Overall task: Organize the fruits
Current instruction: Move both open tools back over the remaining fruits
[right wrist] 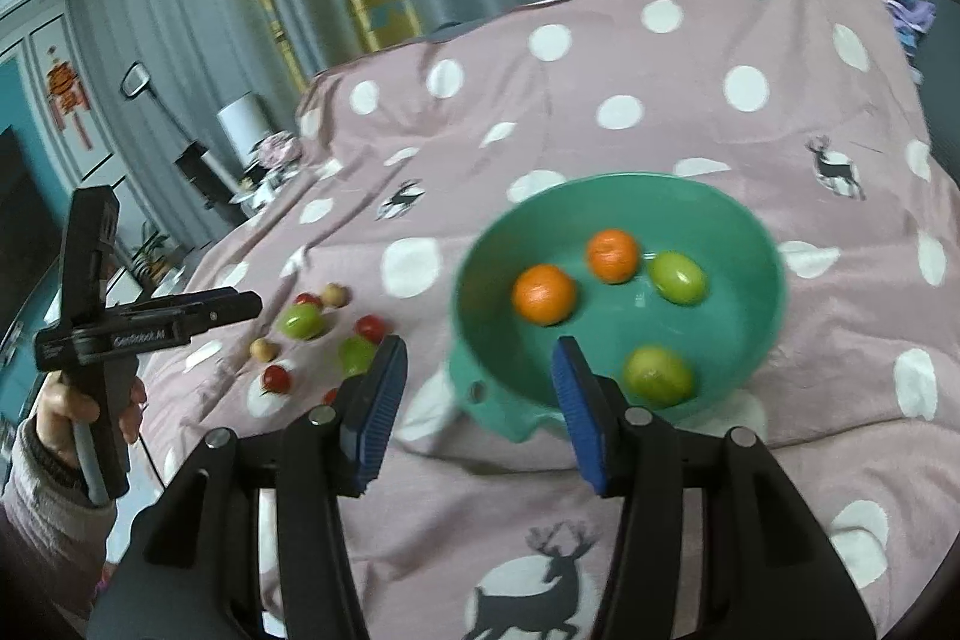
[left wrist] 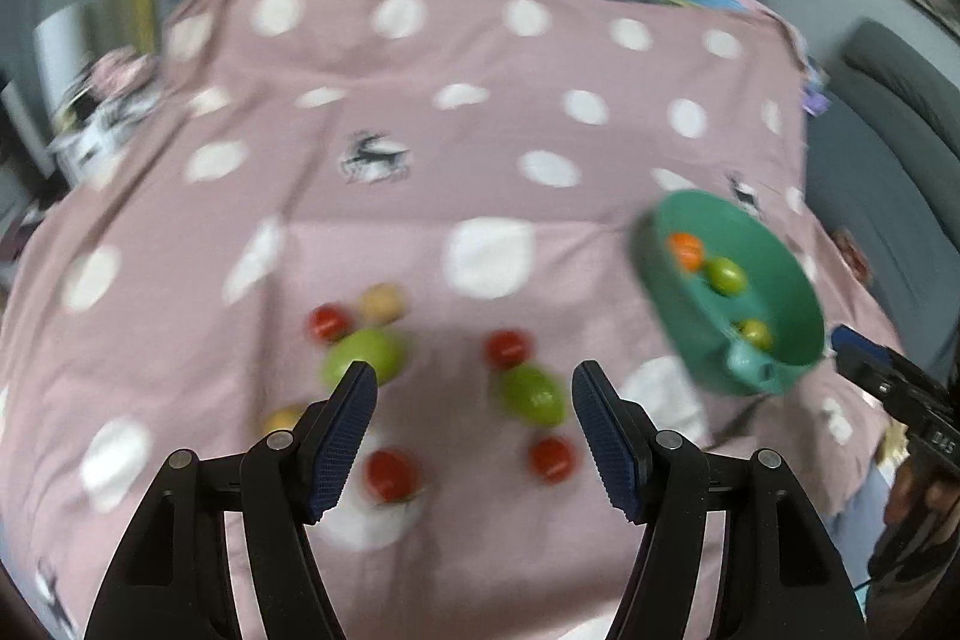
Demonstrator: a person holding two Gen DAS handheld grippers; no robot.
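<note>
- Step in hand, as I judge it: between picks. Four fruits lie in the green bowl [right wrist: 618,280]; the rest are scattered on the pink spotted bedspread [left wrist: 420,130] to its left
- My left gripper [left wrist: 474,382] hangs over the loose cluster, jaws apart, nothing between the pads. A green fruit [left wrist: 533,396] lies just ahead of the gap, near the right pad
- My right gripper [right wrist: 480,358] is parted and empty too, its tips at the bowl's near rim, not clamped on it
- In the bowl: two oranges [right wrist: 543,294], dimpled matte skin, round; two green fruits [right wrist: 678,276], smooth, glossy, slightly oval
- On the bedspread: small red fruits [left wrist: 509,347], shiny and round, likely to roll; a larger green one [left wrist: 366,355]; pale tan ones [left wrist: 381,304], dull-skinned
- Bowl looks like hard plastic, wide and shallow, with a pierced tab at the near edge
- Bedspread is soft cloth, creased; fruit sits in shallow dents
- Next move, I reckon: centre the left jaws on the nearest green fruit, lower, close gently; its smooth skin could slip from ribbed pads
- Left view is blurred, so finer detail I can't read
</note>
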